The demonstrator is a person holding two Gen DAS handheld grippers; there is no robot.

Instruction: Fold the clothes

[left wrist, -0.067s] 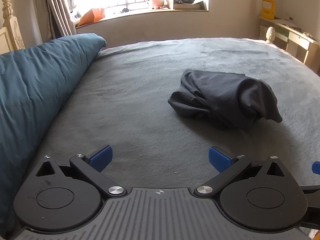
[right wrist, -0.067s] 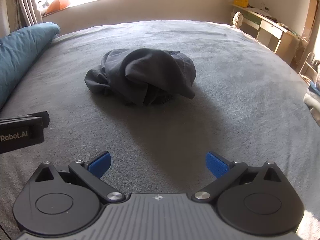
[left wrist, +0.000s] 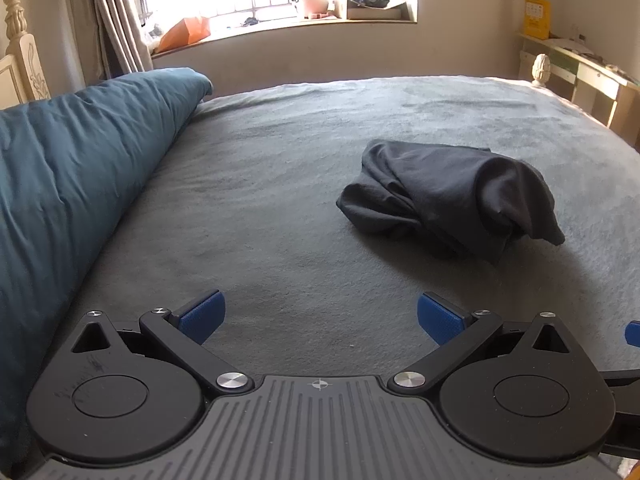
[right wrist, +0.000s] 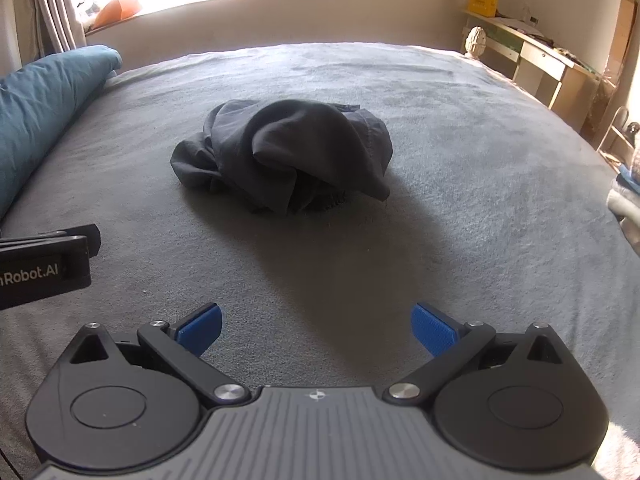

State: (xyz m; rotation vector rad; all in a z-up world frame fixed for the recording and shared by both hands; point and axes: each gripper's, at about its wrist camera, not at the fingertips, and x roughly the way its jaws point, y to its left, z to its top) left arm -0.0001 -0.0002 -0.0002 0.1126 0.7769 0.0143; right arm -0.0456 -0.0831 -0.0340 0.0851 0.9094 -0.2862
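Observation:
A dark grey garment [left wrist: 452,194] lies crumpled in a heap on the grey bed cover [left wrist: 280,184], ahead and to the right in the left wrist view. In the right wrist view the same garment [right wrist: 288,156] sits straight ahead, near the middle of the bed cover [right wrist: 460,184]. My left gripper [left wrist: 320,318] is open, with only bed cover between its blue pads. My right gripper [right wrist: 316,328] is open too, well short of the heap. The left gripper's black body [right wrist: 44,264] shows at the left edge of the right wrist view.
A teal duvet [left wrist: 68,184] is bunched along the bed's left side. A window sill [left wrist: 280,24] with clutter runs behind the bed. A wooden desk [right wrist: 544,60] stands at the far right, beside a carved bedpost [right wrist: 476,40]. Pale cloth [right wrist: 624,204] lies at the right edge.

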